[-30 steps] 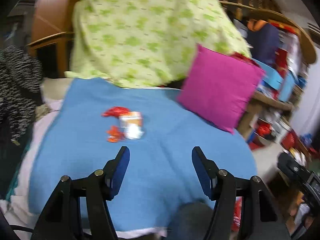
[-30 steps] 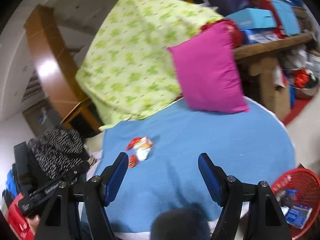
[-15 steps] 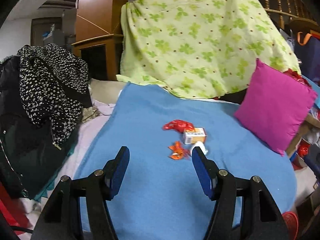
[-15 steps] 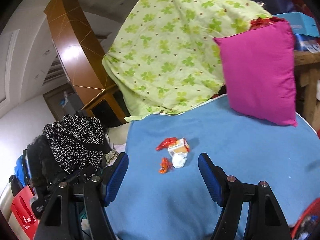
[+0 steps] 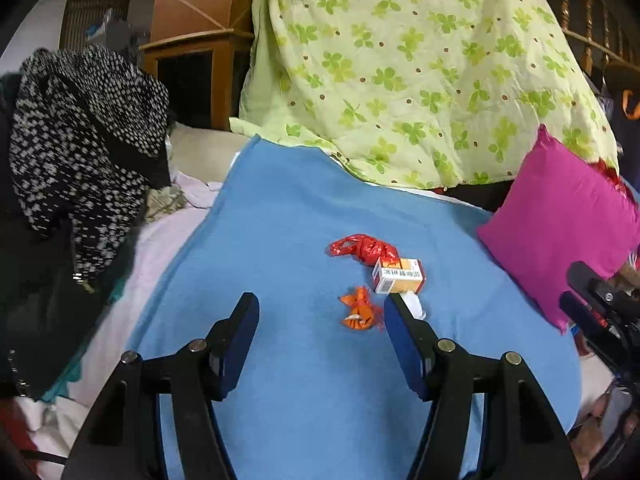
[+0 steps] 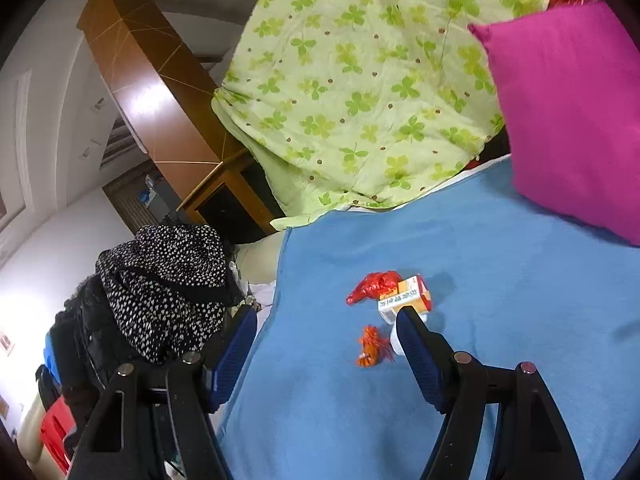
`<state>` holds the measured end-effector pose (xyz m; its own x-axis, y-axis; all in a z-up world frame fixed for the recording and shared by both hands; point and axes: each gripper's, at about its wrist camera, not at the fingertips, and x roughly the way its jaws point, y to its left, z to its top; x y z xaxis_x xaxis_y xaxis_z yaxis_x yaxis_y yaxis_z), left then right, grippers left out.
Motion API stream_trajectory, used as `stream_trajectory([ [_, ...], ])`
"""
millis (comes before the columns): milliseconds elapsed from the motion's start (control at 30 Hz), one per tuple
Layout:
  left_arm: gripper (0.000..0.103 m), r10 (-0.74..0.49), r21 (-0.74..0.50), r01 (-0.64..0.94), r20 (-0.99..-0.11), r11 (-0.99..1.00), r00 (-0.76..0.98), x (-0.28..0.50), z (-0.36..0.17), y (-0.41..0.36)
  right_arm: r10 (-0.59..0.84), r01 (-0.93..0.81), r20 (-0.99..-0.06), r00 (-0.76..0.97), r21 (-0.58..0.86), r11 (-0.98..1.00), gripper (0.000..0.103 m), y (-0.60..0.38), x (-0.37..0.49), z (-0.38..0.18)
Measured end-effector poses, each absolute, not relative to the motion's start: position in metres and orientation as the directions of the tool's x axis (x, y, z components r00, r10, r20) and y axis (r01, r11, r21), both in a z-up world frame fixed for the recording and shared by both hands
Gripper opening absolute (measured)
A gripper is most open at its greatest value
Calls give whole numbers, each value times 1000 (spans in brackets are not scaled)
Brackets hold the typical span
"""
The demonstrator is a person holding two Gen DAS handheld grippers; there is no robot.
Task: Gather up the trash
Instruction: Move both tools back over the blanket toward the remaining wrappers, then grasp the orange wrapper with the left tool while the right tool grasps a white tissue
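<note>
Trash lies in a small cluster on the blue blanket [image 5: 288, 208]: a red crumpled wrapper [image 5: 362, 246], a white and orange small box [image 5: 399, 275], an orange wrapper [image 5: 360, 311] and a white crumpled paper [image 5: 414, 305] partly hidden behind my finger. My left gripper [image 5: 322, 326] is open and empty, just short of the orange wrapper. In the right wrist view the red wrapper [image 6: 374, 285], the box [image 6: 405, 298] and the orange wrapper [image 6: 372, 346] lie ahead of my right gripper [image 6: 326, 338], which is open and empty.
A magenta pillow [image 5: 560, 216] leans at the right of the blanket. A green clover quilt [image 5: 420, 72] hangs behind. A black-and-white spotted garment [image 5: 84, 140] is piled at the left over dark clothes. A wooden cabinet [image 6: 140, 80] stands at the back left.
Both views have swung left and closer to the trash. The cluster now sits just ahead of the left fingers. The red basket has left the right wrist view. Both grippers stayed open.
</note>
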<state>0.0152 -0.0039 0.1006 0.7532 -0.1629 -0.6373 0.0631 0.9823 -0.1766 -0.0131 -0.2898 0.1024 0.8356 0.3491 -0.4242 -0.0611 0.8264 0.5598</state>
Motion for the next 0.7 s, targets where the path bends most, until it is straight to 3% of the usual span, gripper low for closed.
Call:
stream_trajectory([
  [333, 65, -263, -291, 77, -684, 954, 681, 129, 61, -32, 380, -32, -432, 818, 624, 780, 76, -296, 91, 55],
  [500, 65, -262, -288, 57, -750, 956, 608, 154, 8, -46, 387, 42, -540, 747, 620, 784, 76, -305, 118, -17],
  [700, 65, -261, -292, 43, -765, 955, 589, 160, -9, -50, 440, 107, -614, 655, 652, 750, 75, -312, 141, -69],
])
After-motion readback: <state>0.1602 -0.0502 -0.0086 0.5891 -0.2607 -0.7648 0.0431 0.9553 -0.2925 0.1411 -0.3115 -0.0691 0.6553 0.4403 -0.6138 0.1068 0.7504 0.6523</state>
